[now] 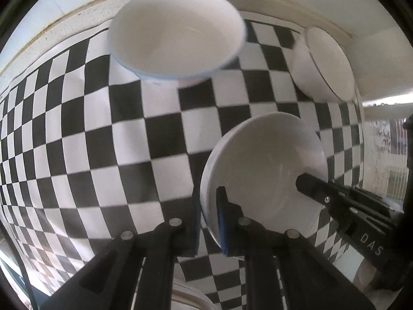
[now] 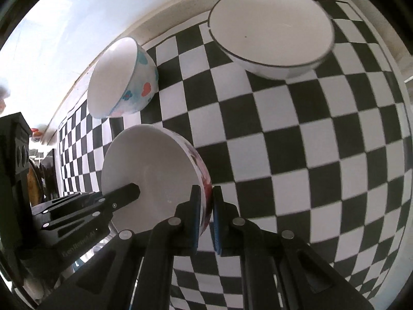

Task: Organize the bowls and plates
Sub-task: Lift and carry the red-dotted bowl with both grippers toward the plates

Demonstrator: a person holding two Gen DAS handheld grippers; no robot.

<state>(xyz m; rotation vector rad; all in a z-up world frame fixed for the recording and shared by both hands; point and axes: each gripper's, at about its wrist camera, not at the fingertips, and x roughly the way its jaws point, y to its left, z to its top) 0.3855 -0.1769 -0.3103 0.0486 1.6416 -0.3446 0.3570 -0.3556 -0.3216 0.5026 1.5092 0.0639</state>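
Observation:
A white bowl [image 1: 260, 165] with a red flower pattern on its outside [image 2: 204, 178] is tilted over the checkered cloth, held from both sides. My left gripper [image 1: 207, 199] is shut on its left rim, one blue pad inside and one outside. My right gripper [image 2: 206, 193] is shut on the opposite rim. Each view shows a finger of the other gripper reaching into the bowl [image 1: 312, 188] [image 2: 124, 193]. A wide blue-rimmed bowl [image 1: 178, 33], painted with blue and red flowers [image 2: 124, 77], stands behind. A black-rimmed white bowl [image 1: 325, 64] [image 2: 271, 31] stands at the back right.
A black-and-white checkered cloth [image 1: 90, 142] [image 2: 322, 155] covers the table, with a pale wall [image 1: 77, 5] close behind. The cloth's right edge [image 1: 360, 134] lies beside the held bowl. A white round dish [image 1: 188, 297] shows under my left gripper. Dark objects [image 2: 15, 155] stand at the left.

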